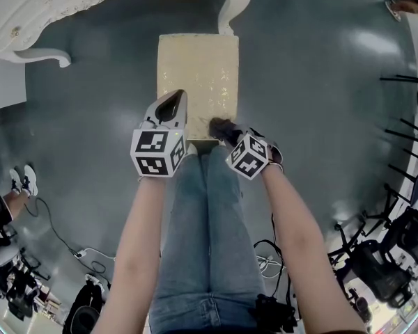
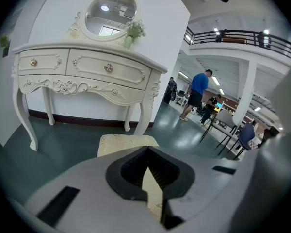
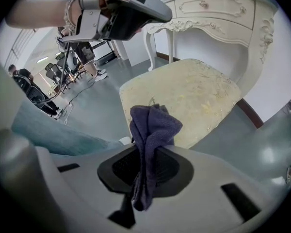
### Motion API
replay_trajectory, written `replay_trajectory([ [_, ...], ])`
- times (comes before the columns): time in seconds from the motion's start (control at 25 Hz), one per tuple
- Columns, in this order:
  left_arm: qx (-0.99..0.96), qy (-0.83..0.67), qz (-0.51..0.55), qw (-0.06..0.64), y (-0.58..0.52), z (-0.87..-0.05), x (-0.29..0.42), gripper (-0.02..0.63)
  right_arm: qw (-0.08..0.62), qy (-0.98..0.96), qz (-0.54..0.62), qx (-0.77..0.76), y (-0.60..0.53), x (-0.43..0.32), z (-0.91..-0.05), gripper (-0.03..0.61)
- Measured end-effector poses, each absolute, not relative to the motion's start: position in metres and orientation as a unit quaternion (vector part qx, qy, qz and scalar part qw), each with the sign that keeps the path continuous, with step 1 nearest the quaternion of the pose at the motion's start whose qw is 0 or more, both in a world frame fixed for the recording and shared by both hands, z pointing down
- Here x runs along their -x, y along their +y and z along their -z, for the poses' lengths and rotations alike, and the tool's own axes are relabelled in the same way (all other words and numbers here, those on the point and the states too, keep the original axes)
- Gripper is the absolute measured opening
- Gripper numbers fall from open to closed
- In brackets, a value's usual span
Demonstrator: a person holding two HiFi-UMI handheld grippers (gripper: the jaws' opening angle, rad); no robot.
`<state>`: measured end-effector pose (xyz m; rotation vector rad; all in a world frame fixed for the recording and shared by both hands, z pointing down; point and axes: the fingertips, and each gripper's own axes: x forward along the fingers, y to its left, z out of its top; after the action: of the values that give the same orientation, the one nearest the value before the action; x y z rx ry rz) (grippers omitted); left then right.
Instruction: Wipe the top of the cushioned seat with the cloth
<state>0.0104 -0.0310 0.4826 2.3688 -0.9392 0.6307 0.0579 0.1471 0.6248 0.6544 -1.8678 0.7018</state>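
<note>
We hold the cloth (image 3: pixel 153 127) pinched in the right hand-held gripper (image 3: pixel 148 154). Its jaws are clamped on the middle of the dark fabric, so a bunched fold stands out past the tips and a tail hangs back toward us. That leaves soft cloth, not hard jaw, as the part that should meet the upholstery. The fold sits over the near edge of the cushioned seat (image 1: pixel 198 68), toward its right corner (we cannot tell whether it is touching the fabric yet). The seat stands on the floor (image 1: pixel 320 82) just in front of our knees, its far end close to a leg of the white dressing table (image 2: pixel 87 67).

The left hand-held gripper (image 1: pixel 175 101) has its jaws closed to a thin slit with nothing between them. It hangs over the seat's near left part, apparently raised above it and out of the wiping path.

We judge the wipe is at its start: the cream top ahead lies uncovered, so pushing the cloth away along its length looks the natural stroke.
</note>
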Motion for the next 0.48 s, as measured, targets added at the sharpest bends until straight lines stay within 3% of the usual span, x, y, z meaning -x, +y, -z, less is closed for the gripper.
replay_trajectory([
  [0.32, -0.871, -0.348, -0.228, 0.260, -0.044, -0.481, -0.004, 0.005, 0.519, -0.775, -0.301, -0.200, 0.172, -0.049, -0.617, 0.035],
  [0.48, -0.868, -0.353, -0.227, 0.266, -0.051, -0.483, 0.001, 0.005, 0.477, -0.793, -0.302, -0.229, 0.158, -0.053, -0.587, 0.035],
])
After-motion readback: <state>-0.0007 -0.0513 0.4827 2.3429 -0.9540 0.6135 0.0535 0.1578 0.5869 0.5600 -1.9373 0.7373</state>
